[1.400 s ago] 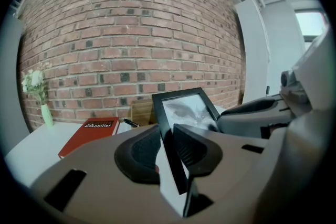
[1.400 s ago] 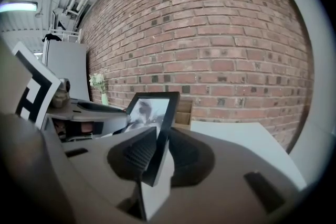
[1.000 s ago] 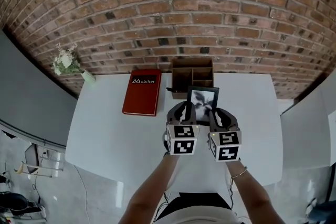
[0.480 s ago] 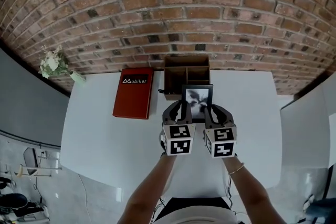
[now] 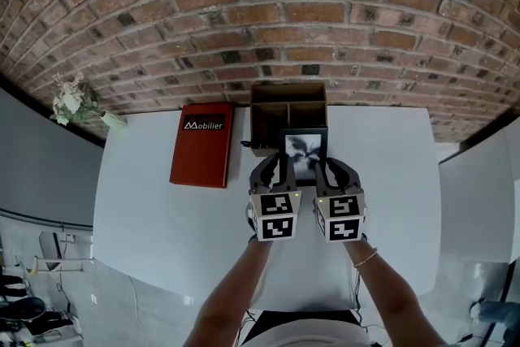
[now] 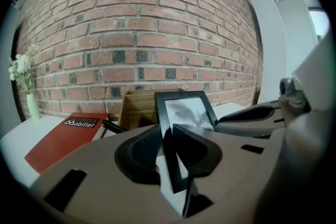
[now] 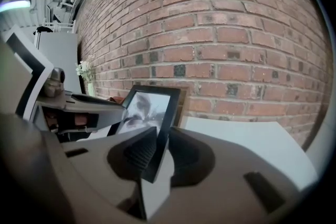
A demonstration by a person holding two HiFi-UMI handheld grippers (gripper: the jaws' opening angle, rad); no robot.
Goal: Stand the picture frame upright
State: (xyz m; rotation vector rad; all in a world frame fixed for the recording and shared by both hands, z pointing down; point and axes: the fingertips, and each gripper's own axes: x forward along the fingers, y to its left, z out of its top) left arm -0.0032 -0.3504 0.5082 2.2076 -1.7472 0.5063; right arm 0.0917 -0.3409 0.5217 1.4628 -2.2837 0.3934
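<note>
A black picture frame (image 5: 304, 153) with a grey photo is held over the white table (image 5: 162, 215), tilted with its top toward the brick wall. My left gripper (image 5: 280, 171) is shut on the frame's (image 6: 185, 115) left edge, near the lower corner. The right gripper (image 5: 325, 171) is shut on its right edge; in the right gripper view the frame (image 7: 149, 113) runs up from between the jaws. In the left gripper view my left gripper (image 6: 169, 150) clamps the black edge. Whether the frame's bottom touches the table is hidden.
A brown wooden organiser box (image 5: 288, 114) with compartments stands just behind the frame against the brick wall. A red book (image 5: 200, 145) lies to the left. A small vase of white flowers (image 5: 75, 103) sits at the table's far left corner.
Both grippers and the frame have stayed together, and the frame now looks a little more raised. The head view has shifted, so the table's things sit higher and further left.
</note>
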